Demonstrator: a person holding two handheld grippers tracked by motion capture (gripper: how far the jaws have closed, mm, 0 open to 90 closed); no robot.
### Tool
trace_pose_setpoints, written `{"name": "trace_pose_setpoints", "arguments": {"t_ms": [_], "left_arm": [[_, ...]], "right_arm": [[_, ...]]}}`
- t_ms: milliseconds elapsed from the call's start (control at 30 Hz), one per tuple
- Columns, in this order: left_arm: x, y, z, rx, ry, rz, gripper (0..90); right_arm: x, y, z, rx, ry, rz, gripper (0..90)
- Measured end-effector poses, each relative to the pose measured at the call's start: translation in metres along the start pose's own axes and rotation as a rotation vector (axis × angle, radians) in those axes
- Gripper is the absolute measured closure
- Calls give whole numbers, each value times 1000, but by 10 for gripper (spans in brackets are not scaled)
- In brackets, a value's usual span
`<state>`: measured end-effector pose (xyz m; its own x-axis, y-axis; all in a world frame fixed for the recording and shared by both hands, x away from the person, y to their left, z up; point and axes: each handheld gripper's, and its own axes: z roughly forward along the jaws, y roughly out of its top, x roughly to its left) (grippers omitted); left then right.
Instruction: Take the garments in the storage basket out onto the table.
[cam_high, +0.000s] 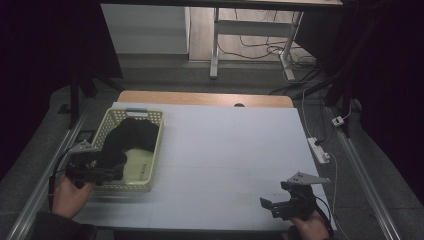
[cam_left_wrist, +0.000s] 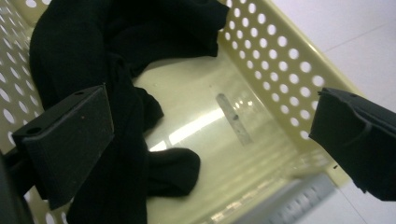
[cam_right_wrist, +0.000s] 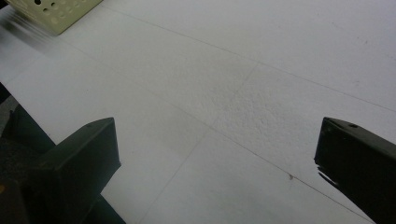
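Looks like a lab or test room in an office: a white-covered wooden work table (cam_high: 220, 145), grey carpet floor (cam_high: 165, 75), a white-framed metal desk (cam_high: 250, 30) at the far side, loose cables and a white power strip (cam_high: 318, 150) on the right.

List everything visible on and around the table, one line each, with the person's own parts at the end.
Pale yellow perforated plastic basket: 1, pale yellow, left side of the table.
Black cloth garment: 1, black, lying bunched inside the basket.
White tabletop: 1, white, with a wooden edge along the far side.
White power strip: 1, white, on the floor right of the table.
White-legged desk frame: 1, white, behind the table, cables under it.
Left gripper: 1, black, jaws open over the near end of the basket, above the garment.
Right gripper: 1, black, jaws open above bare tabletop, near right corner.
Hands: 2, one on each gripper, at the near edge.
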<state>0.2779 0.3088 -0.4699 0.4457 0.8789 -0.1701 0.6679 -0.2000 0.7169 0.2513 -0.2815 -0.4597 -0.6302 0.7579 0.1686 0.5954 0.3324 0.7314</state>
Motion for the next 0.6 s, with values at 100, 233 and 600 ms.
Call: {"name": "trace_pose_setpoints", "arguments": {"t_ms": [100, 233, 600], "left_arm": [[5, 6, 5, 9, 4, -4, 0], [14, 15, 13, 31, 21, -8, 0], [32, 44, 41, 125, 59, -45, 0]], "right_arm": [[0, 0, 0, -1, 4, 0, 0], [-1, 0, 0, -2, 5, 2, 0], [-1, 1, 1, -1, 10, 4, 0]]}}
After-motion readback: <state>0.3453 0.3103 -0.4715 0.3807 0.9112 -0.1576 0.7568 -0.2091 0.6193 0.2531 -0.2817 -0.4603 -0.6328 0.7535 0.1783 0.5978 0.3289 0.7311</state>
